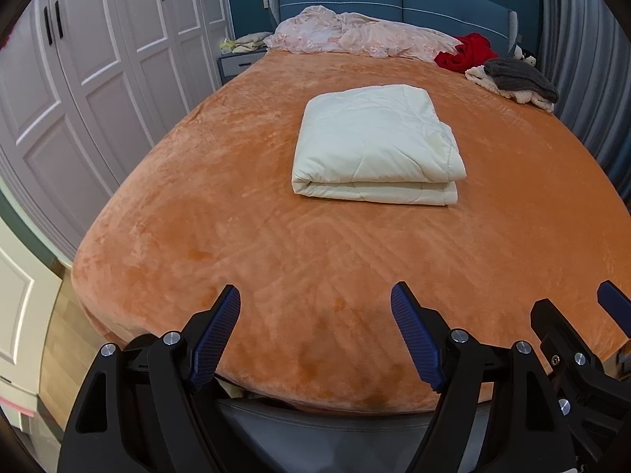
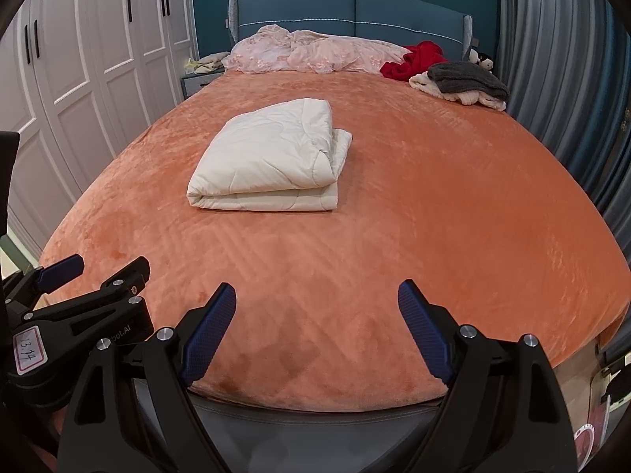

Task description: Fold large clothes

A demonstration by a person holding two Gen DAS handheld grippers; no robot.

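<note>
A cream quilt lies folded into a thick, squared bundle in the middle of the bed, its layered edges facing the foot, where both grippers hang. By the look of it the folding is done or nearly so: the bundle sits flat and tidy, with only one lower layer jutting out along its right side.

The left gripper and the right gripper hover side by side over the foot of the bed, fingers spread wide and holding nothing. Held back like this, they appear to be clear of the work, with both cameras given a full view of the bundle. The quilt lies well beyond the fingers toward the headboard, apart from them, a stretch of bare orange cover between; from the left gripper it sits straight ahead and a little right, from the right gripper ahead and to the left.

Behind the quilt, against the headboard, a pink duvet is heaped unfolded. To the quilt's far right a red garment and a grey and cream pile wait, perhaps the next pieces to be folded.
</note>
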